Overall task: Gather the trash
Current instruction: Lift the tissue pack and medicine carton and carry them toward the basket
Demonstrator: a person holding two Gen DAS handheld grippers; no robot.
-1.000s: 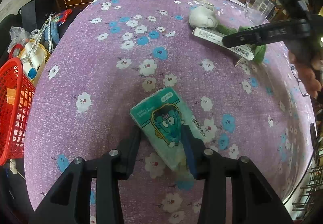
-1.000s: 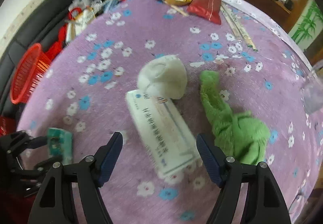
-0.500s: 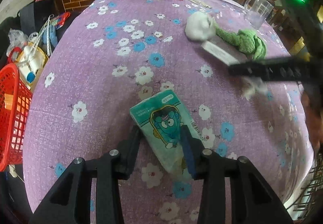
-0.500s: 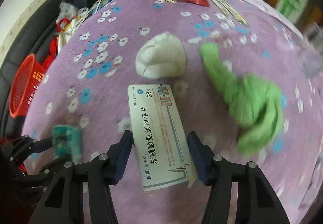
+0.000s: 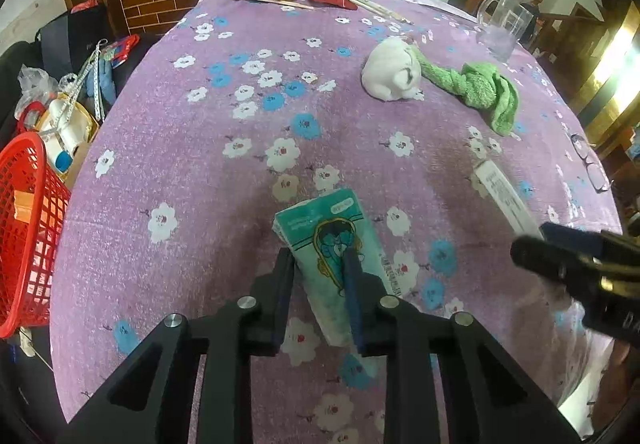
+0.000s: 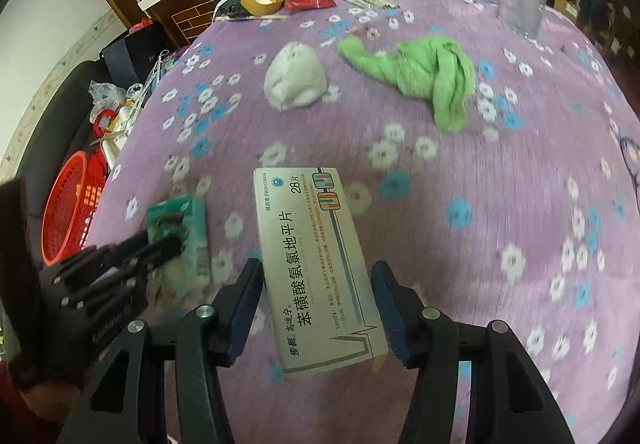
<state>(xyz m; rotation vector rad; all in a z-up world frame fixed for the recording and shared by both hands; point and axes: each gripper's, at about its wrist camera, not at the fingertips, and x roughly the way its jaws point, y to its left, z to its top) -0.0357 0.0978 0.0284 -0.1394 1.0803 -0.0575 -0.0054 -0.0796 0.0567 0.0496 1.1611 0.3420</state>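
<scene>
Transport is the step in hand, as I judge it: both tools carry a piece of trash, and the red basket (image 5: 24, 228) off the table's left edge looks like the bin.

My left gripper (image 5: 318, 278) is closed on the tissue pack (image 5: 332, 240), pads bearing on its two long sides. The pack hangs just above the purple cloth (image 5: 192, 148), on the basket side of the table. My right gripper (image 6: 318, 300) holds the pill box (image 6: 316, 268) the same way, by its long edges, lifted off the cloth and farther from the basket than the pack.

Procedure, in my judgement:
1. Keep both grips firm; the pack is soft and may slide out endwise, and the box is light card that crushes under excess force.
2. Carry the left load first, since it is nearer the basket. Hold the right tool back so that the two do not collide.
3. Lift each load over the basket rim before opening.

The white wad (image 6: 294, 76) and green rag (image 6: 432, 80) lie far from the basket and remain to be judged.

Legible writing: the box reads "28片" and "苯磺酸氨氯地平片". The pack shows a cartoon face; its text is too small to read.
</scene>
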